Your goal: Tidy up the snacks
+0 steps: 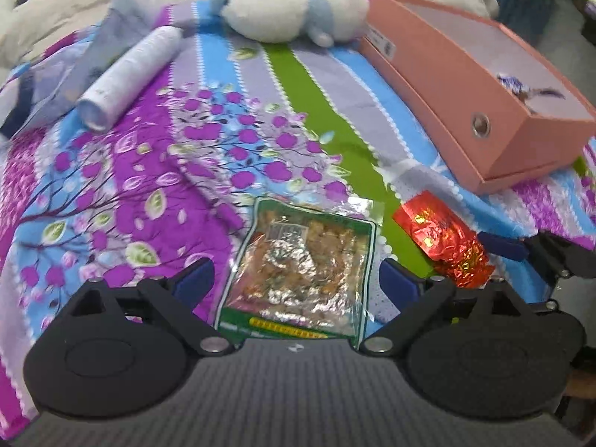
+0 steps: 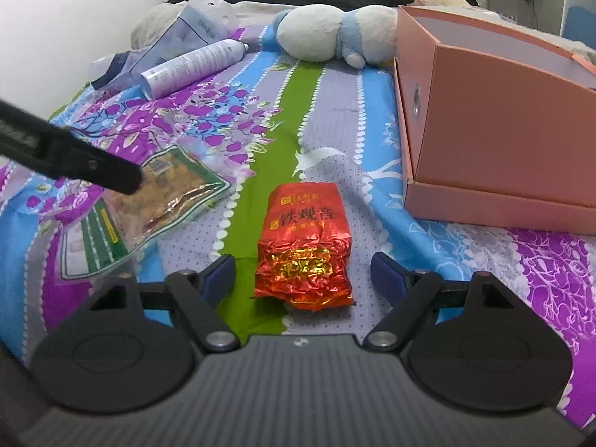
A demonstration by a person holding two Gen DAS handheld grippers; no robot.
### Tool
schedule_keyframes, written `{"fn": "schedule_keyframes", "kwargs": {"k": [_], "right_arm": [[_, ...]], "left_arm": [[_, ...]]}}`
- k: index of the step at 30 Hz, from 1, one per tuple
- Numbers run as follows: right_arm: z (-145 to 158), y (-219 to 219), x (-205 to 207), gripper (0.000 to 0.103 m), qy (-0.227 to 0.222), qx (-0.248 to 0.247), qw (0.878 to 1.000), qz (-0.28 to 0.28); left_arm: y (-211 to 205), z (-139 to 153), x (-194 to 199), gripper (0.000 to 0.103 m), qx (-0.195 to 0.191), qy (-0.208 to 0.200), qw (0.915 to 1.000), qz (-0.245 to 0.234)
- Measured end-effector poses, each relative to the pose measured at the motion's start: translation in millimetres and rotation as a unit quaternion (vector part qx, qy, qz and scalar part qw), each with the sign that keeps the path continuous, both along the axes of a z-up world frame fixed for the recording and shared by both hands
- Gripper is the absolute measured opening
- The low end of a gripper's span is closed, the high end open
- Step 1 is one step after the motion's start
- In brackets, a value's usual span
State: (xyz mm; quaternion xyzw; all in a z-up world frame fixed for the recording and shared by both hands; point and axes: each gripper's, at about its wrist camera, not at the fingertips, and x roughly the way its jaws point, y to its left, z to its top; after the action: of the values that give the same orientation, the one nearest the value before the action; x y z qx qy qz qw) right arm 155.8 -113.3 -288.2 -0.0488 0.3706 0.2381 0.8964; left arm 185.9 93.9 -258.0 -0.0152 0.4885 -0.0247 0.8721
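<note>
Lying flat on the flower-patterned bed cover [image 2: 231, 119]: crinkled red foil snack pack with gold print [image 2: 303, 246], just left of the open pink cardboard box [image 2: 484, 138] and apart from it. Sitting between the blue pads of the right tool [image 2: 303, 272], untouched by either pad; jaws standing released with gaps on both sides of the pack.

Lying left of the red pack, farther from the box: flat green-edged clear bag of brown snack pieces [image 1: 298, 268]. Framing that bag, the left tool [image 1: 296, 279], jaws spread wide and released, pads just beside the bag's edges, not pressing. Showing dimly inside the box's near end, a small purple-and-white wrapper [image 1: 521, 87].

Resting well left of the box, toward the far side of the cover: white cylindrical spray can [image 2: 193, 67] on its side, beside a crumpled grey-blue plastic bag [image 2: 193, 26]. Lying just left of the box's far corner: white-and-blue plush toy [image 2: 335, 33].
</note>
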Motion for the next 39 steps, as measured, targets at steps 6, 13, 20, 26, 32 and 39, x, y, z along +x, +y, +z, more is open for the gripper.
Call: {"fn": "schedule_keyframes", "kwargs": {"k": [6, 13, 20, 26, 32, 39], "right_arm": [[4.4, 2.3, -1.6, 0.054, 0.002, -0.011, 1.0, 0.01], [6.0, 0.7, -2.1, 0.054, 0.004, -0.013, 1.0, 0.009], [4.4, 2.1, -2.4, 0.054, -0.001, -0.017, 1.0, 0.006], [6.4, 0.2, -0.9, 0.054, 0.003, -0.011, 1.0, 0.001], [15.1, -5.2, 0.5, 0.054, 0.0, -0.004, 1.0, -0.011], [29.8, -9.0, 1.5, 0.054, -0.009, 0.0, 1.0, -0.021]], "left_arm": [[-12.5, -14.8, 12.4, 0.097, 0.005, 0.013, 0.9987, -0.05], [-21.0, -30.6, 21.4, 0.097, 0.042, 0.008, 0.9969, -0.066], [-17.9, -43.9, 22.8, 0.096, 0.048, 0.006, 0.9967, -0.066], [-8.9, -36.6, 18.4, 0.078, 0.031, -0.009, 0.9991, -0.026], [1.5, -20.8, 9.0, 0.072, 0.002, -0.027, 0.9995, 0.017], [7.7, 4.4, -5.4, 0.071, -0.03, -0.05, 0.9968, 0.055]]}}
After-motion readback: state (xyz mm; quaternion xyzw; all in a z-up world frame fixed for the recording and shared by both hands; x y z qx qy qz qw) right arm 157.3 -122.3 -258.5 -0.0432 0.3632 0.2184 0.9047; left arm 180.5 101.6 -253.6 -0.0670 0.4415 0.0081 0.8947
